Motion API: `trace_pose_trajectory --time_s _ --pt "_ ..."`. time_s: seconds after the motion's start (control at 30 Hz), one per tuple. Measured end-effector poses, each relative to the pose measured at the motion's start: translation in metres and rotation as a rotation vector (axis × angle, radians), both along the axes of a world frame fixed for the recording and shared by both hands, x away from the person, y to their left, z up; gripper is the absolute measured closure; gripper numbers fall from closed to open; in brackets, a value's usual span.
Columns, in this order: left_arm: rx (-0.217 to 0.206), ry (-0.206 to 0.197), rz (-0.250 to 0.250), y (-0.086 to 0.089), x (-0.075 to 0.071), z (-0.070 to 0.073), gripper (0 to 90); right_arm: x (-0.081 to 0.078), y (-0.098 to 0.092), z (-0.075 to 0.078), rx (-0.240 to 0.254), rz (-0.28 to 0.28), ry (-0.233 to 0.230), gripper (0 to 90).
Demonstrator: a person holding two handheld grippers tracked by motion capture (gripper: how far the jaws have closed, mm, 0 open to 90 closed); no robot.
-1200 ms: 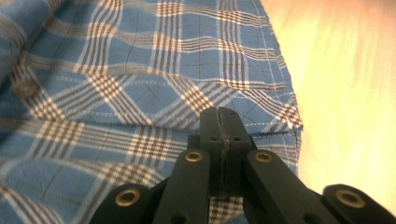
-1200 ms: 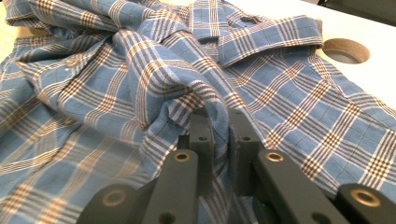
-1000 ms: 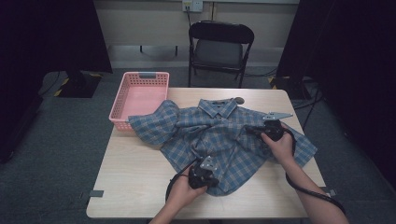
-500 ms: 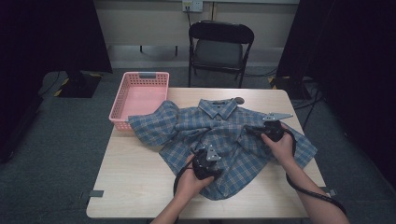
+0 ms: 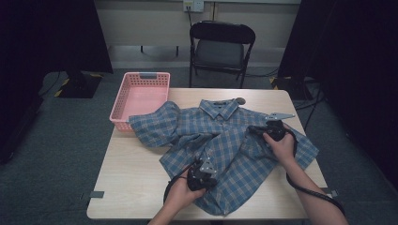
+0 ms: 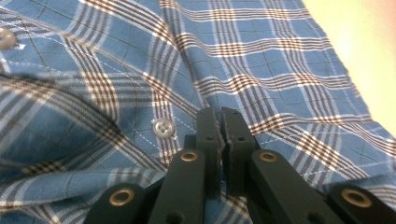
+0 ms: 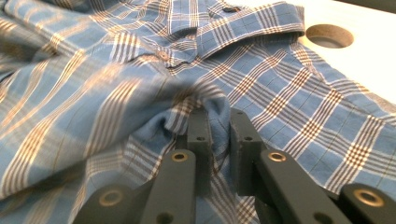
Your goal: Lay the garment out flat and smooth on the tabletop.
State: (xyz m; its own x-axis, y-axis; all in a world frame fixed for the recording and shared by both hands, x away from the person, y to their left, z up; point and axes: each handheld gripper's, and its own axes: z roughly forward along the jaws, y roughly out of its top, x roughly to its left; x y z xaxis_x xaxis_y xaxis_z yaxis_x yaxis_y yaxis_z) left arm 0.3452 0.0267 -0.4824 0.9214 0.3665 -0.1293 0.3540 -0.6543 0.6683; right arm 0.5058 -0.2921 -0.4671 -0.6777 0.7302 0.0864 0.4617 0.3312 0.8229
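Note:
A blue plaid shirt [image 5: 225,136] lies spread, collar away from me, on the light wooden table [image 5: 136,178]. My left gripper [image 5: 208,157] rests on the shirt's front near the lower middle. In the left gripper view its jaws [image 6: 219,114] have just closed and stand pressed together on the button placket, with a thin edge of cloth between them, beside a white button [image 6: 163,127]. My right gripper [image 5: 256,129] is on the shirt's right side. In its own view the jaws [image 7: 218,116] are shut on a raised fold of the plaid cloth [image 7: 205,100].
A pink plastic basket [image 5: 123,96] stands at the table's far left corner, with one sleeve [image 5: 152,124] lying against it. A round hole [image 7: 329,36] in the tabletop lies just past the collar. A black folding chair [image 5: 220,47] stands behind the table.
My left gripper moved up over the shirt's front, then came back toward me along the placket. The right gripper kept still with its fold of cloth.

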Motion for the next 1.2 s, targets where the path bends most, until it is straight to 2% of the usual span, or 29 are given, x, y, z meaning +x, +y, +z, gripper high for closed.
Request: trace_pose_trajectory --time_s 0.03,0.1,0.13,0.17,0.2,0.23,0.3,0.37,0.43,0.5,0.53,0.6,0.63,0.67,0.77,0.8,0.83,0.9,0.93,1.0,1.07,1.1,1.13,1.17,1.2 --pt "-0.016 0.016 -0.001 0.001 -0.003 0.000 86.4 0.000 0.000 -0.001 0.000 0.007 0.001 80.9" --pt "-0.055 0.037 0.041 0.004 -0.004 0.001 82.4 -0.003 0.003 -0.001 -0.007 0.020 0.001 80.0" --pt "-0.061 0.005 0.075 0.005 -0.003 0.002 70.3 -0.005 0.005 -0.001 -0.013 0.021 -0.005 76.8" --pt "-0.063 -0.043 0.100 0.006 0.000 0.005 54.0 -0.007 0.006 0.000 -0.016 0.021 -0.010 69.3" --pt "-0.072 -0.084 0.133 0.009 0.002 0.008 42.5 -0.010 0.006 0.001 -0.007 0.019 -0.008 61.2" --pt "-0.084 -0.103 0.162 0.014 0.005 0.011 37.1 -0.013 0.006 0.003 0.014 0.026 0.003 54.7" --pt "-0.110 -0.108 0.200 0.023 0.011 0.016 37.0 -0.023 0.003 0.008 0.041 0.036 -0.004 45.5" --pt "-0.084 -0.151 0.235 0.031 0.015 0.018 35.9 -0.035 0.000 0.016 0.061 0.056 -0.018 37.5" --pt "-0.092 -0.157 0.282 0.042 0.019 0.017 35.5 -0.051 -0.002 0.023 0.068 0.065 -0.030 32.9" --pt "-0.093 -0.168 0.320 0.052 0.021 0.014 35.5 -0.071 -0.005 0.028 0.064 0.080 -0.048 32.3" --pt "-0.097 -0.171 0.330 0.055 0.020 0.013 35.4 -0.086 -0.007 0.029 0.052 0.101 -0.065 32.5" --pt "-0.103 -0.164 0.338 0.059 0.020 0.013 34.6 -0.104 -0.010 0.031 0.037 0.104 -0.100 32.8" --pt "-0.103 -0.168 0.342 0.060 0.019 0.013 34.0 -0.110 -0.011 0.030 0.036 0.112 -0.100 32.8" --pt "-0.102 -0.175 0.340 0.061 0.018 0.015 33.1 -0.116 -0.011 0.029 0.040 0.125 -0.084 33.3" --pt "-0.080 -0.212 0.341 0.064 0.016 0.020 30.1 -0.132 -0.004 0.014 0.002 0.189 -0.009 34.7" --pt "-0.058 -0.229 0.342 0.066 0.017 0.019 30.0 -0.134 -0.001 0.009 -0.007 0.203 0.012 34.7" --pt "-0.055 -0.232 0.356 0.069 0.018 0.018 29.4 -0.134 0.001 0.002 -0.024 0.218 0.037 35.2" --pt "-0.058 -0.211 0.372 0.076 0.020 0.013 26.8 -0.129 0.006 -0.010 -0.085 0.214 0.055 38.2" --pt "-0.040 -0.213 0.375 0.079 0.021 0.010 26.3 -0.126 0.008 -0.013 -0.093 0.215 0.063 40.0" --pt "-0.030 -0.211 0.379 0.082 0.022 0.008 24.5 -0.122 0.010 -0.015 -0.104 0.208 0.058 42.1" --pt "-0.039 -0.197 0.392 0.088 0.023 0.004 21.3 -0.114 0.012 -0.020 -0.137 0.177 0.052 48.6" --pt "-0.036 -0.198 0.395 0.091 0.024 0.003 21.3 -0.114 0.012 -0.020 -0.137 0.177 0.052 48.6" --pt "-0.033 -0.197 0.403 0.095 0.025 0.002 20.4 -0.111 0.013 -0.021 -0.138 0.171 0.059 53.1" --pt "-0.034 -0.181 0.409 0.098 0.026 0.000 18.0 -0.109 0.014 -0.023 -0.155 0.172 0.068 57.3" --pt "-0.038 -0.170 0.408 0.099 0.027 -0.001 16.7 -0.108 0.014 -0.024 -0.159 0.158 0.052 58.2"
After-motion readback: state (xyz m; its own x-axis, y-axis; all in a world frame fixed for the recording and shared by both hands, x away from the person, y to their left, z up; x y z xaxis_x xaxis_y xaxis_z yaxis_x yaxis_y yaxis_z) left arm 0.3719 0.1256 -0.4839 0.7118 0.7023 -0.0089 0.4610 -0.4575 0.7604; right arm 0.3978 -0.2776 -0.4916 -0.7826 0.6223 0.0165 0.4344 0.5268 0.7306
